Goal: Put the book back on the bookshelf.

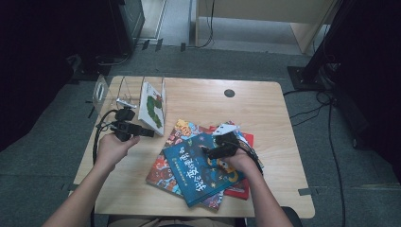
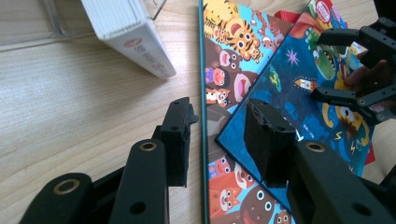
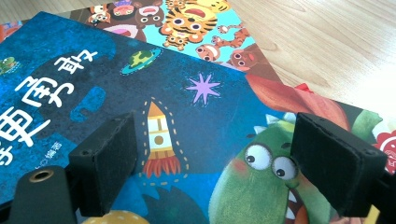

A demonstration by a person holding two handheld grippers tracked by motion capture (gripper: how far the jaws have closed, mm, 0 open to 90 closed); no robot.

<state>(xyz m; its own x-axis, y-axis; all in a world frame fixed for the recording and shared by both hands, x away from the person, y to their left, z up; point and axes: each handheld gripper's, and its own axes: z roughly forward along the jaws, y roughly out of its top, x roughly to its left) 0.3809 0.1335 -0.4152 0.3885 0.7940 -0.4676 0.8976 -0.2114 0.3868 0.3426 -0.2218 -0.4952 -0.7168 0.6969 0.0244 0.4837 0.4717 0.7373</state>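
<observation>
The left gripper (image 1: 144, 133) hangs open near the blue book's (image 1: 201, 168) corner atop the stack; a shallow approach risks pinching the tiger book (image 2: 224, 42) too. The right gripper (image 1: 208, 150), jaws apart, presses the cover and may skid

Light wooden table (image 1: 265, 113) with dark round hole (image 1: 229, 93), clear acrylic book stand (image 1: 106, 92) at far-left holding white book (image 1: 153, 108), animal-cover book (image 1: 177, 137) and red book (image 1: 243, 189) flat at centre
</observation>
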